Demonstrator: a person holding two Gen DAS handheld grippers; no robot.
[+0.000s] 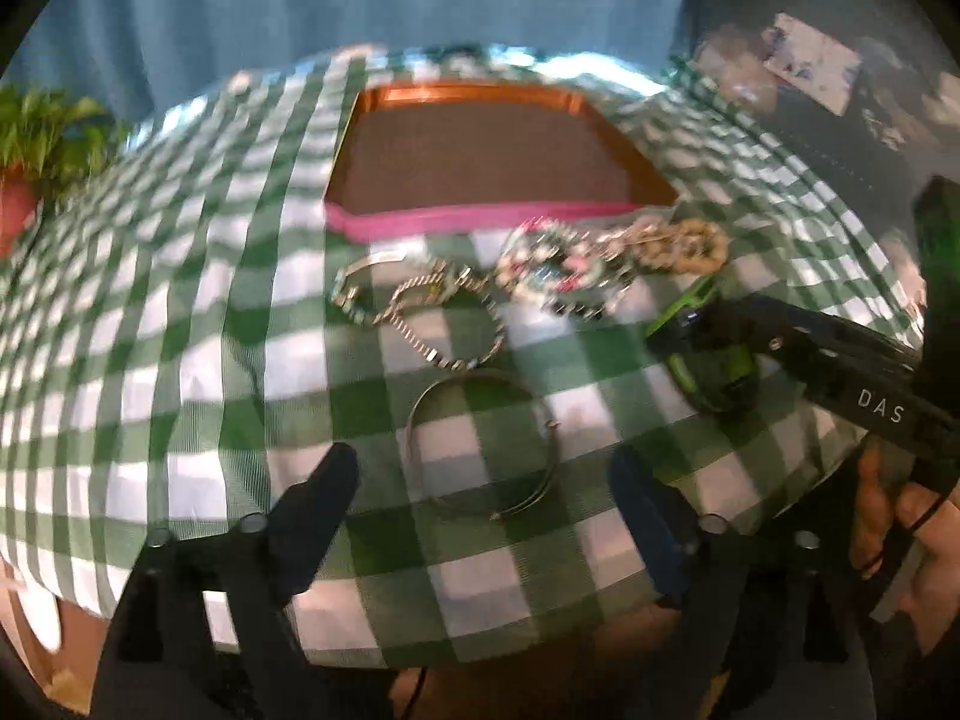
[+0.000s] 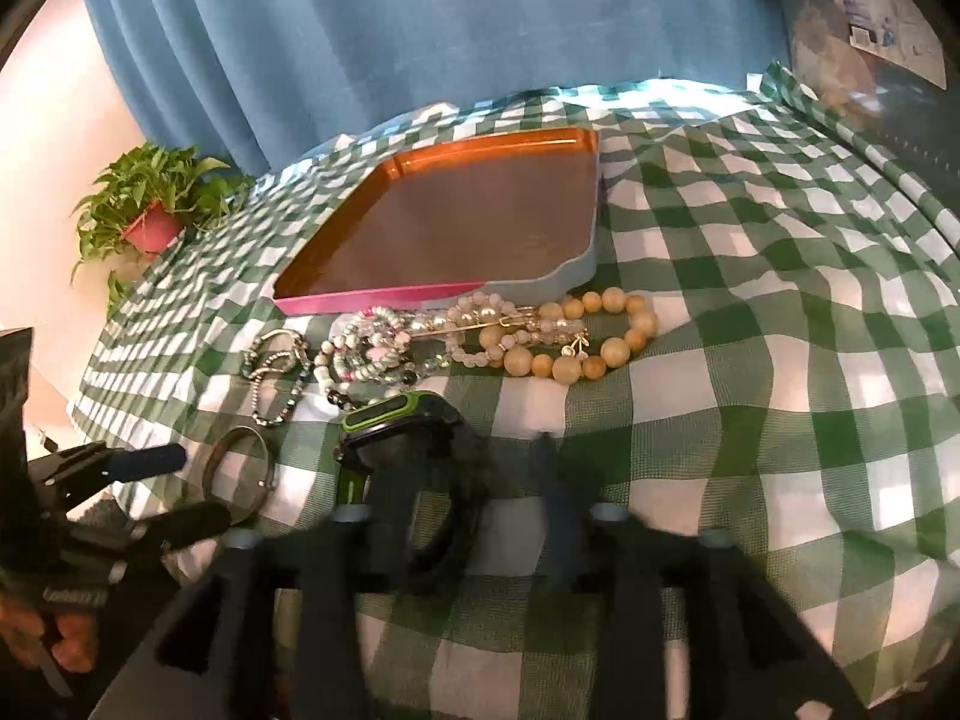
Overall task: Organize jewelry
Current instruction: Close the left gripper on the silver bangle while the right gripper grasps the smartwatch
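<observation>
Silver bangle (image 1: 483,447) lies between the left gripper's (image 1: 486,480) wide jaws; close squarely across its rim, while the right gripper's (image 2: 462,480) half-open jaws straddle the green-trimmed watch (image 2: 408,438).

A bench draped in a green-and-white checked cloth (image 2: 750,312) stands before a pleated blue curtain (image 2: 420,30). At its far left corner sits a leafy green plant in a pink pot (image 2: 153,204), beside a pale, brightly lit wall (image 2: 54,120).

Black left gripper (image 1: 480,480), silver screws, right gripper (image 2: 474,480) black, white "DAS" lettering
</observation>
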